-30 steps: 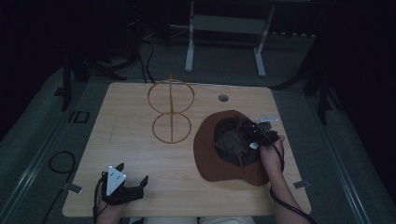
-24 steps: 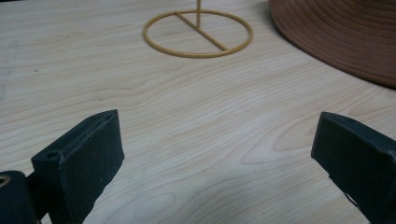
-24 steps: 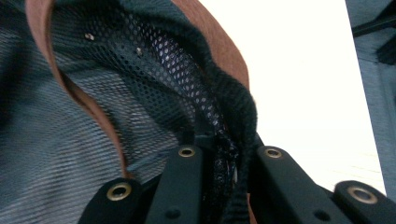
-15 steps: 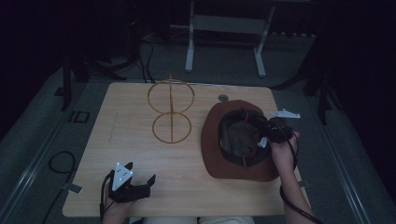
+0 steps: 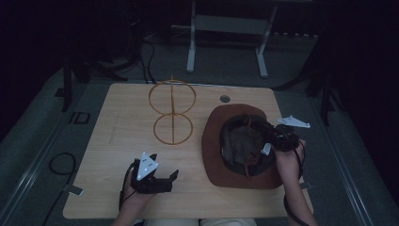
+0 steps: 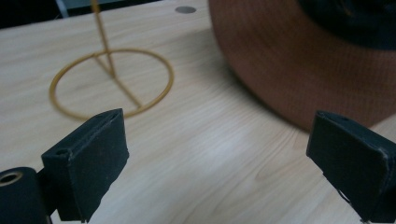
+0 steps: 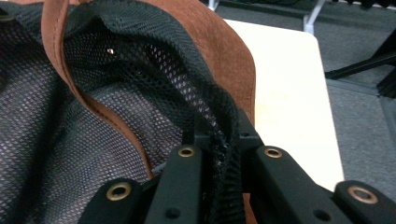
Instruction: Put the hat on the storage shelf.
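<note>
a brown hat [image 5: 221,165] lies upside down on the right half of the pale wooden worktop [image 5: 117,141], its brim flat on the wood and its black mesh lining [image 7: 154,88] facing up. a brown strap [image 7: 70,79] curls across the inside. the right gripper [image 5: 270,136] reaches in over the hat's right edge, and its jaws are clenched on a fold of that mesh lining, the netting bunched between them. the left gripper [image 5: 162,181] sits low near the front edge of the worktop, left of the hat, its jaws spread wide with nothing between them. a yellow wire stand [image 5: 172,113], a flat ring with an upright ring above it, stands toward the middle, just beside the hat's brim. a small grey grommet [image 5: 225,99] is set into the worktop beyond the hat.
</note>
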The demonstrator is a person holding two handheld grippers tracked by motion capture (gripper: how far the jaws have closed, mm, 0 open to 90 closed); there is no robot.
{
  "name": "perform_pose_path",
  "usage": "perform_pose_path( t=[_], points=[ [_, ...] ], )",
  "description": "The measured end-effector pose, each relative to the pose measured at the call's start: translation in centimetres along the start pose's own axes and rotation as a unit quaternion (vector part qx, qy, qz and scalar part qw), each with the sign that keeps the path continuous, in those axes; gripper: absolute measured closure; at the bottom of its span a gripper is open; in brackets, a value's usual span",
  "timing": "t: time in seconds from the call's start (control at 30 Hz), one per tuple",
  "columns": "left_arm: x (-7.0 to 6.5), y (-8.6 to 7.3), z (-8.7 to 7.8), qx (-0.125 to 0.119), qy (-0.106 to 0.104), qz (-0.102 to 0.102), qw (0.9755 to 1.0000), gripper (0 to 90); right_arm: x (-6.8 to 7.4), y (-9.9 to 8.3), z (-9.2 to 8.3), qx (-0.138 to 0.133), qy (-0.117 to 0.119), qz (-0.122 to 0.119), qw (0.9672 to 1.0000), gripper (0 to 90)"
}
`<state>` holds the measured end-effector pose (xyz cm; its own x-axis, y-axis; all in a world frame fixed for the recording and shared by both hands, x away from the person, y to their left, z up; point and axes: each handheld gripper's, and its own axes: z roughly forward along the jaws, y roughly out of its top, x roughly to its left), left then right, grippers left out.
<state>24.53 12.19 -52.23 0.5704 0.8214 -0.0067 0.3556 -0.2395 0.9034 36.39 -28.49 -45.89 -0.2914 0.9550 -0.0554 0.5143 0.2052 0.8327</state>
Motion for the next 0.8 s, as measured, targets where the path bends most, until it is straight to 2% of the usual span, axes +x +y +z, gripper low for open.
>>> perform_pose_path(
  t=[0.1, 0.17, 0.2, 0.4, 0.5, 0.57, 0.63, 0.73, 0.8],
  points=[
    [-0.9, 1.4, 1.0, 0.003, -0.009, 0.015, 0.9998, 5.7, 0.2, -0.2, 0.2, 0.003, 0.004, 0.0, 1.0, 84.7],
    [-0.9, 1.4, 1.0, 0.003, -0.009, 0.015, 0.9998, 5.7, 0.4, -0.3, 0.2, 0.003, 0.008, 0.001, 1.0, 84.7],
    [-1.7, 2.7, 2.3, 0.004, -0.017, 0.022, 0.9996, 5.7, 0.8, -0.3, 0.2, 0.002, 0.01, -0.007, 0.9999, 84.7],
    [-2.7, 5.2, 5.1, 0.013, -0.028, 0.023, 0.9993, 5.7, 1.4, -0.3, 0.0, 0.0, 0.014, -0.011, 0.9998, 84.7],
    [-3.4, 6.6, 6.3, 0.011, -0.028, 0.029, 0.9991, 6.7, 1.6, -0.4, -0.1, -0.001, 0.019, -0.008, 0.9998, 84.7],
    [-3.7, 7.6, 7.1, 0.014, -0.02, 0.038, 0.999, 6.7, 1.7, -0.4, -0.1, -0.001, 0.02, -0.01, 0.9997, 84.7],
    [-4.0, 8.5, 7.8, 0.012, -0.021, 0.036, 0.9991, 6.7, 1.9, -0.4, -0.1, -0.002, 0.021, -0.01, 0.9997, 84.7],
    [-4.7, 9.7, 9.2, 0.014, -0.009, 0.045, 0.9989, 6.7, 2.1, -0.5, -0.2, -0.003, 0.023, -0.014, 0.9996, 84.7],
    [-5.3, 10.3, 10.2, 0.024, 0.0, 0.052, 0.9984, 6.7, 2.2, -0.5, -0.2, -0.004, 0.025, -0.012, 0.9996, 84.6]
  ],
)
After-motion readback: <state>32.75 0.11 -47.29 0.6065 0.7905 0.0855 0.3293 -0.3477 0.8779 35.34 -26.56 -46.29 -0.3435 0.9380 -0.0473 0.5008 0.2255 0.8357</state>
